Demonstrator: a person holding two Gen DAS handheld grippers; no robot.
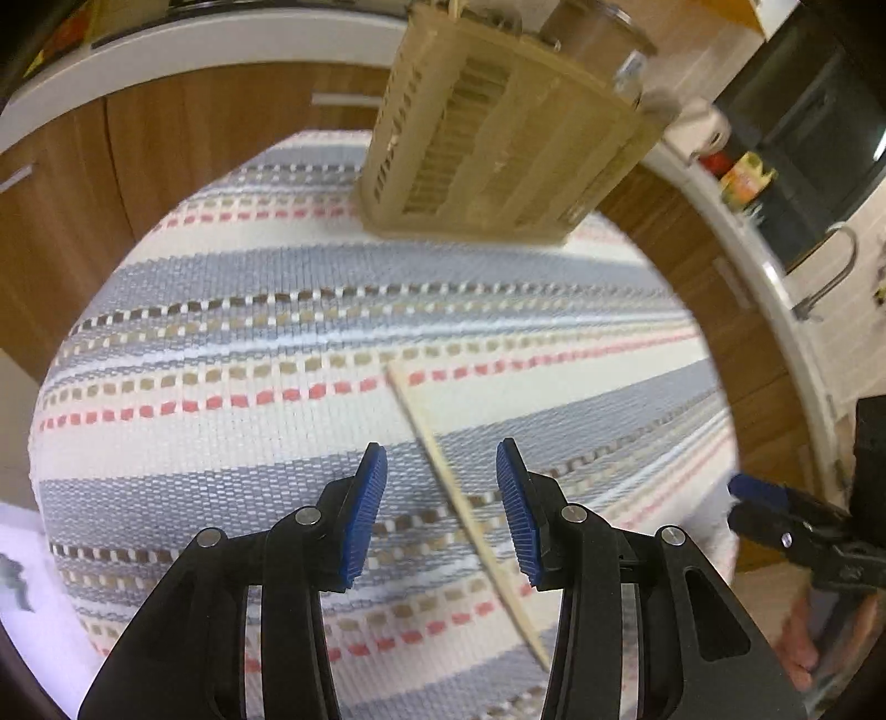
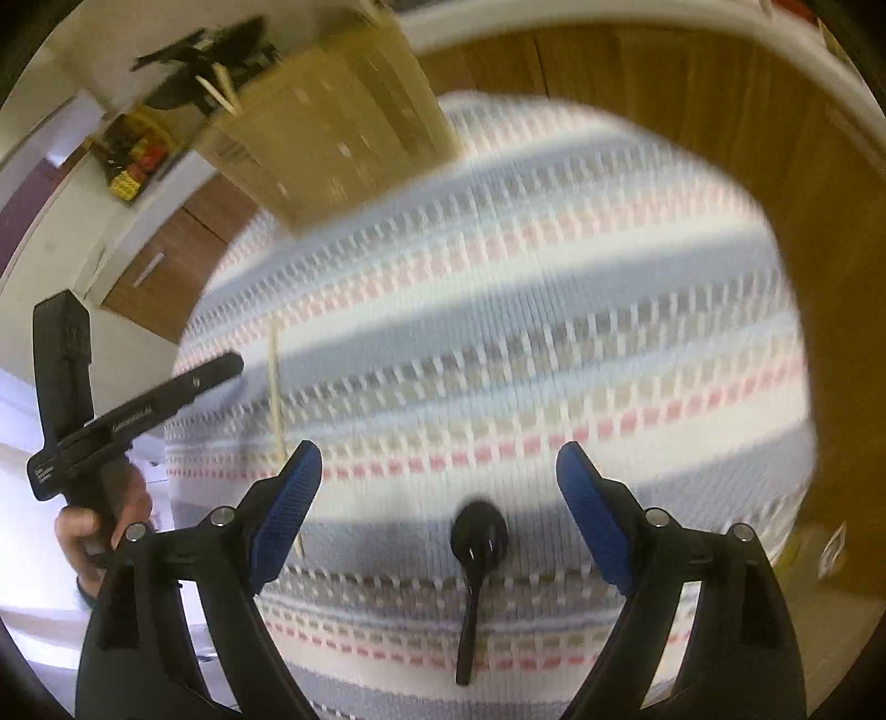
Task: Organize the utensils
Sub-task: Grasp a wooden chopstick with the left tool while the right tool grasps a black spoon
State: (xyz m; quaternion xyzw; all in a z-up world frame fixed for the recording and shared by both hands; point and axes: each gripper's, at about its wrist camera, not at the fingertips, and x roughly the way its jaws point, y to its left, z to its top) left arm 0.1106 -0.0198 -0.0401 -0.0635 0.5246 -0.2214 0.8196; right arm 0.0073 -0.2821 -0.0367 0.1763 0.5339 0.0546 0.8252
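The left two-finger gripper with blue ribbed pads (image 1: pixel 441 501) hangs over the striped woven cloth in grey, cream, pink and tan (image 1: pixel 221 343), its jaws standing apart and holding nothing. Between the pads, lying on the cloth, runs one pale wooden stick (image 1: pixel 465 509), diagonal from upper left to lower right; neither pad touches it. The right two-finger gripper with blue pads (image 2: pixel 440 498) also has its jaws spread wide and empty. Below the gap lies one black plastic spoon (image 2: pixel 476 559), bowl end away from the camera, handle toward it, flat on the cloth.

Open cloth lies ahead of both grippers as far as one beige slotted plastic utensil basket (image 1: pixel 498 149), standing at the far part of the cloth. Several utensils stand in it (count not legible; two pale stick ends and dark handles show in the right wrist view).

The cloth covers a rounded surface whose edges fall away on the left and right. Brown wooden cabinet fronts (image 1: pixel 166 144) with a white countertop (image 1: pixel 221 50) ring it. A metal tap (image 1: pixel 830 271) and a dark oven-like appliance (image 1: pixel 808 122) stand at right
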